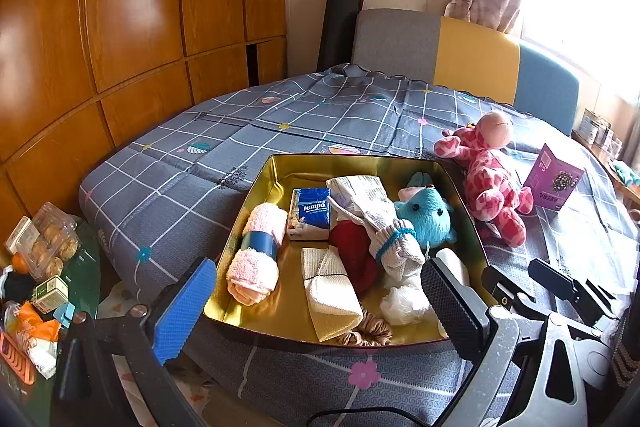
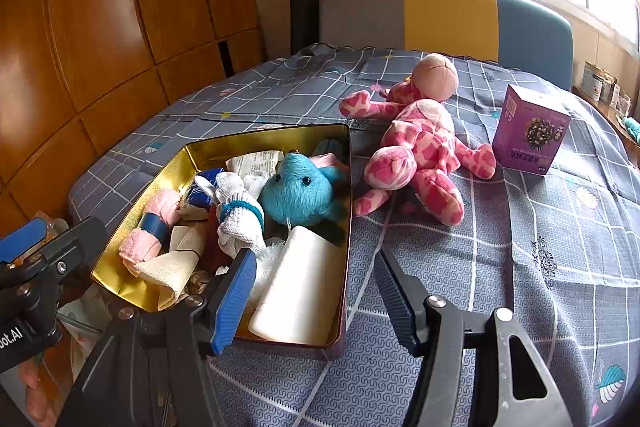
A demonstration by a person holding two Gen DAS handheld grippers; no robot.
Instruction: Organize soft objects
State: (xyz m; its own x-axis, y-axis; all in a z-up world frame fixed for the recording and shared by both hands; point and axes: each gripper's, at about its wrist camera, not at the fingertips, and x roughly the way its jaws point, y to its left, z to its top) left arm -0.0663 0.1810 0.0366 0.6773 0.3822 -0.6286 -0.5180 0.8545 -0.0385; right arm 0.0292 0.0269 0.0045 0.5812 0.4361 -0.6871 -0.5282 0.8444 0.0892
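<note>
Jaws of the left gripper (image 1: pixel 316 311) and right gripper (image 2: pixel 316 301) stand spread, holding nothing, before the gold tin (image 2: pixel 347 227) of soft things. Beyond, the pink plush giraffe (image 2: pixel 416 147) lies on the grey checked bed (image 2: pixel 500 267), head toward the headboard (image 2: pixel 448 19).
</note>
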